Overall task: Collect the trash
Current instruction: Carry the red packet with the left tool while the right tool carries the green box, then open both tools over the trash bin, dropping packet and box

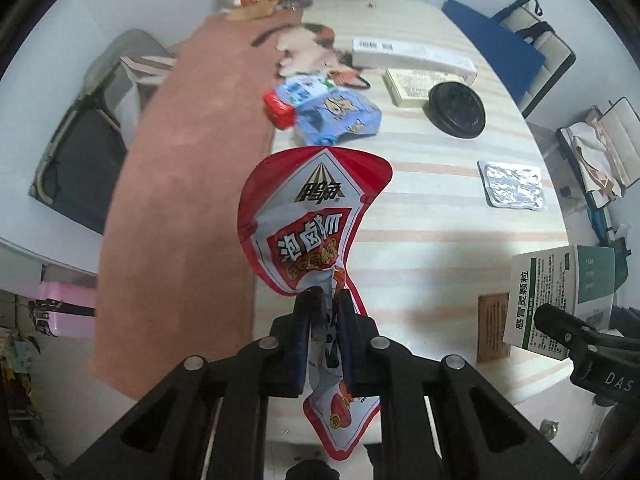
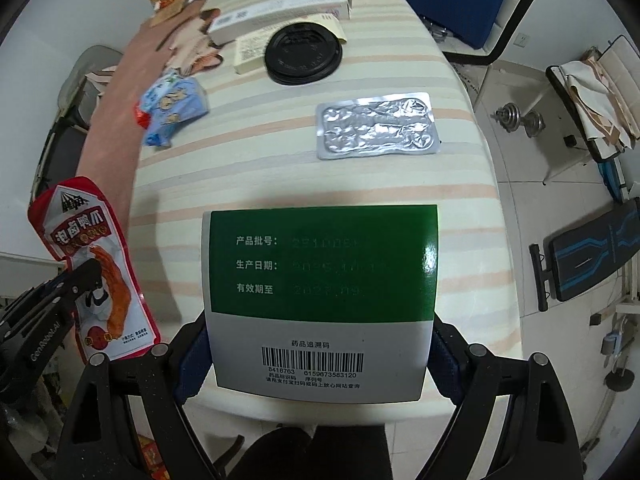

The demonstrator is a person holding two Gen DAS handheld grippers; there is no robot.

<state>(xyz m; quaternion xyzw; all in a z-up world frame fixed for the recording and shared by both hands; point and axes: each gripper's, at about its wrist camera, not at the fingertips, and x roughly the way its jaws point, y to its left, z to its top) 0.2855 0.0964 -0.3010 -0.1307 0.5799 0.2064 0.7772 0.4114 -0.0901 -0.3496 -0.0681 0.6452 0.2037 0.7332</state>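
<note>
My left gripper [image 1: 326,300] is shut on a red and white snack wrapper [image 1: 308,216] and holds it above the striped table [image 1: 420,208]; both also show in the right wrist view, gripper [image 2: 86,270] and wrapper [image 2: 96,264]. My right gripper [image 2: 320,344] is shut on a green and white medicine box [image 2: 320,280], held above the table's near edge [image 2: 320,176]; the box also shows in the left wrist view [image 1: 560,296]. On the table lie a blue wrapper [image 1: 336,114], a foil blister pack [image 2: 376,126] and a black cup lid [image 2: 304,56].
A pink cloth [image 1: 192,168] covers the table's left side. Flat boxes [image 1: 416,58] lie at the far end, with jars and bags behind. A brown card [image 1: 492,328] lies near the front. Chairs [image 2: 460,4] and dumbbells [image 2: 520,118] stand on the right.
</note>
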